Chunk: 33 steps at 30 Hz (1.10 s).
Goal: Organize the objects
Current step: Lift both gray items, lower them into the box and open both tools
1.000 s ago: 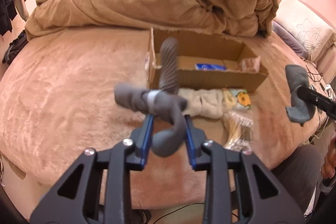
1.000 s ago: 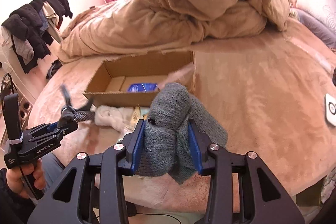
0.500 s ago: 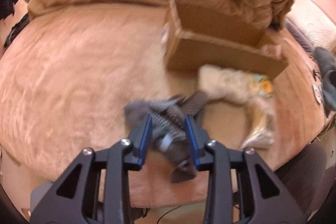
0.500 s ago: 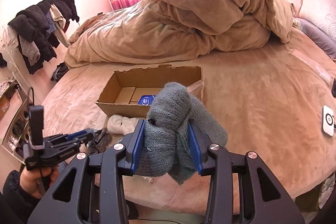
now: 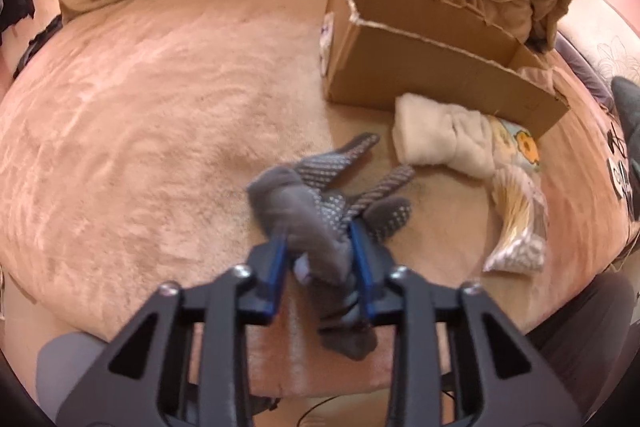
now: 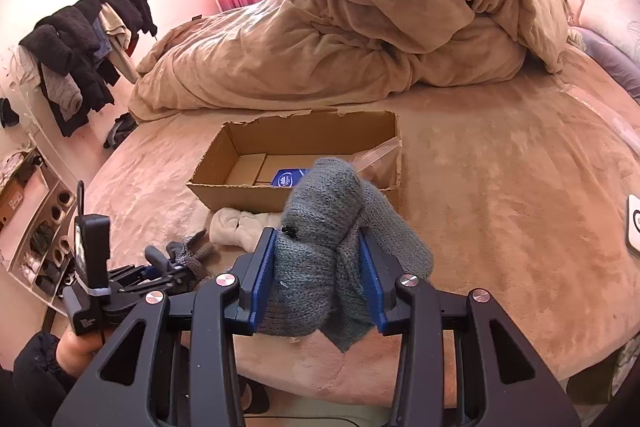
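The left gripper (image 5: 320, 247) has its jaws pinching a grey dotted glove (image 5: 320, 203), having just closed further on it; the glove's fingers splay on the bed (image 5: 140, 107), just in front of the cardboard box (image 5: 420, 75). The right gripper (image 6: 320, 267) has its jaws clamped on a grey knitted sock bundle (image 6: 320, 227), which bulges above them, nearer than the box.

A home bedroom: a bed (image 6: 500, 187) with heaped duvet (image 6: 360, 27); clothes (image 6: 80, 47) hung by the wall.
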Available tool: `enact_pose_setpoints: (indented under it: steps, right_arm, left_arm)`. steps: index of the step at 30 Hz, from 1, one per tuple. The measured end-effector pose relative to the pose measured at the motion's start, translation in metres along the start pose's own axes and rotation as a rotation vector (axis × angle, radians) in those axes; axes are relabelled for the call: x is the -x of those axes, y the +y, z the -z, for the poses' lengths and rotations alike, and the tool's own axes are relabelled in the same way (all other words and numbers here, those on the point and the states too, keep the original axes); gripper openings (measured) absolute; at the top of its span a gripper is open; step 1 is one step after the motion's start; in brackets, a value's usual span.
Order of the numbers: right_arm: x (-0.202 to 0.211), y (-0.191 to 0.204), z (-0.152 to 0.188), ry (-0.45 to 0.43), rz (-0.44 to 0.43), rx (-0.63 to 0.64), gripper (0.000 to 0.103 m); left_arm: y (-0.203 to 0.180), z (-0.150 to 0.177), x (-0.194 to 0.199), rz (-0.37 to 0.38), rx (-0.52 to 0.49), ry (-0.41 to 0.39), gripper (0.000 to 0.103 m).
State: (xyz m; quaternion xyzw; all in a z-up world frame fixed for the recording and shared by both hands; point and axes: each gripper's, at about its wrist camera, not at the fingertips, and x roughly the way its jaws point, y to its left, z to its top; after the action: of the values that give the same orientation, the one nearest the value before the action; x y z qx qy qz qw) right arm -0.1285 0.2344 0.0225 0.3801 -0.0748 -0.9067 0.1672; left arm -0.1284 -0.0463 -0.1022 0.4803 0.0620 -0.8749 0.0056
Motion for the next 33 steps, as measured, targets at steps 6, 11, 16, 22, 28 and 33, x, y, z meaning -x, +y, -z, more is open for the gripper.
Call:
enact_pose_setpoints:
  steps: [6,11,16,22,28,33]
  right_arm:
    - [0.006,-0.001,-0.006,-0.021,0.001,-0.007,0.042]
    - [0.013,0.003,-0.018,-0.039,-0.001,0.007,0.042]
    - [0.02,0.006,-0.036,-0.069,0.0,0.017,0.042]
    - [0.02,0.013,-0.06,-0.089,-0.009,0.039,0.042]
    - [0.016,0.016,-0.085,-0.122,-0.014,0.054,0.042]
    - [-0.009,0.022,-0.094,-0.096,-0.025,0.071,0.042]
  left_arm:
    - [-0.01,-0.008,0.034,0.043,-0.01,-0.053,0.027]
    - [-0.017,-0.029,0.074,0.079,-0.038,-0.126,0.027]
    - [-0.023,-0.055,0.101,0.112,-0.055,-0.185,0.027]
    - [-0.033,-0.095,0.119,0.162,-0.091,-0.243,0.027]
    - [-0.044,-0.128,0.108,0.19,-0.124,-0.263,0.028]
    - [-0.043,-0.146,0.075,0.218,-0.124,-0.241,0.028]
